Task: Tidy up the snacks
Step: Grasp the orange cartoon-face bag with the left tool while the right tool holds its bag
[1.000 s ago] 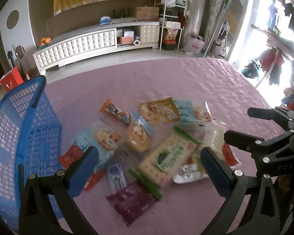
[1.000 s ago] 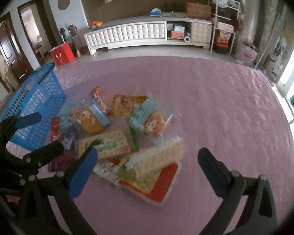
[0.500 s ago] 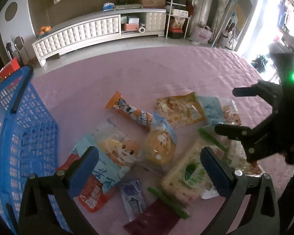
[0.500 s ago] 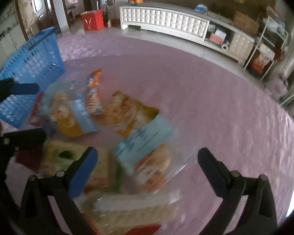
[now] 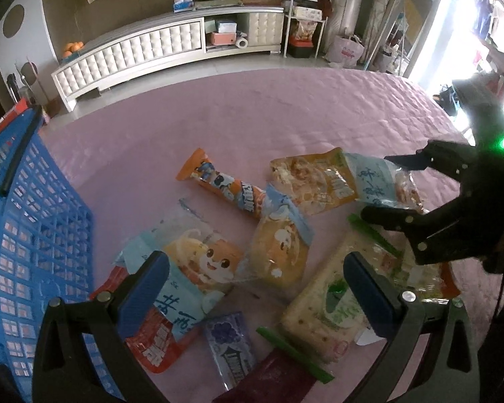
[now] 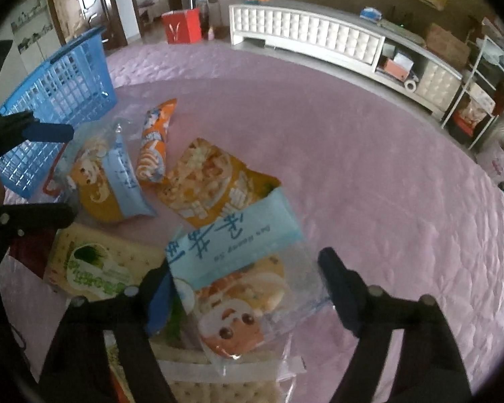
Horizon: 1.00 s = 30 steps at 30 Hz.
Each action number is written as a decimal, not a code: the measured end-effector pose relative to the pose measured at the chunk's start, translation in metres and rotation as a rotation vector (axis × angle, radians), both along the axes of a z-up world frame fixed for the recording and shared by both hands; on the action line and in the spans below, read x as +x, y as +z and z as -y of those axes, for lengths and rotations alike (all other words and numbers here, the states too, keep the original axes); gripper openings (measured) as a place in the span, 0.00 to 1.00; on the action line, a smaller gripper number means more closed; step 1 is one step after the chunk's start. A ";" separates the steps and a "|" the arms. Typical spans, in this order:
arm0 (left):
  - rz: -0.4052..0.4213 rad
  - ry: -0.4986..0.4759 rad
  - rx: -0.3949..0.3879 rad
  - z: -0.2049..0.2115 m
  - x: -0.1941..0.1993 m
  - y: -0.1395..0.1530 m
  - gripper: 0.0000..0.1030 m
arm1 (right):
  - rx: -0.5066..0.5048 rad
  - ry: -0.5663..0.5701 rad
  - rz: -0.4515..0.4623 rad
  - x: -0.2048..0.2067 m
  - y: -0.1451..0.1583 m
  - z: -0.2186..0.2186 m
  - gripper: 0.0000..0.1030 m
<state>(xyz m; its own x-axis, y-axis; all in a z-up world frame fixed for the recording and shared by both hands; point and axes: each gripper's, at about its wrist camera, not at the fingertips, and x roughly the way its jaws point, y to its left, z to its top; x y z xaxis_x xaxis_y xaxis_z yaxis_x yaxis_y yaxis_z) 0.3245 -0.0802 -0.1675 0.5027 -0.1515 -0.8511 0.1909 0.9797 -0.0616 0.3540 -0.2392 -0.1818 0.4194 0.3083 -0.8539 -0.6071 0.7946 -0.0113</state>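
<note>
Several snack packs lie in a heap on the pink quilt (image 5: 285, 117). My right gripper (image 6: 248, 294) points down over a clear bread pack with a light blue label (image 6: 235, 245). Its jaws are closing with the pack between them, and the pads do not visibly press on it. In the left wrist view the right gripper (image 5: 393, 189) straddles that same pack. My left gripper (image 5: 258, 288) hangs open above a cartoon bread pack (image 5: 201, 262) and a round bun pack (image 5: 282, 252), holding nothing. A blue plastic basket (image 5: 33, 235) stands left of the heap.
An orange tube pack (image 5: 225, 188), a yellow snack bag (image 5: 316, 181), a green-labelled cracker pack (image 5: 336, 305), a red pack (image 5: 154, 342) and a small purple pack (image 5: 228, 339) lie around. A white cabinet (image 5: 134, 47) stands beyond the quilt's far edge.
My right gripper has rolled and come down onto the blue-label bread pack, and its jaws have narrowed. My left gripper sank closer to the heap, then held still.
</note>
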 end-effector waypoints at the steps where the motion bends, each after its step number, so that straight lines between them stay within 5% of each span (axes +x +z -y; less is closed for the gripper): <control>1: -0.003 -0.002 -0.011 -0.001 0.000 0.001 1.00 | 0.010 -0.011 0.015 -0.004 0.001 0.002 0.77; 7: 0.002 -0.021 0.022 0.007 -0.001 0.010 1.00 | 0.143 -0.175 0.083 -0.029 0.027 0.016 0.77; 18: 0.035 -0.142 0.228 0.044 -0.001 0.010 1.00 | 0.136 -0.316 0.082 -0.041 0.033 0.029 0.77; 24: -0.031 -0.146 0.227 0.049 0.011 -0.003 0.96 | 0.122 -0.334 0.076 -0.043 0.032 0.034 0.77; 30: -0.065 -0.137 0.287 0.054 0.019 -0.015 0.65 | 0.118 -0.306 0.054 -0.042 0.026 0.030 0.77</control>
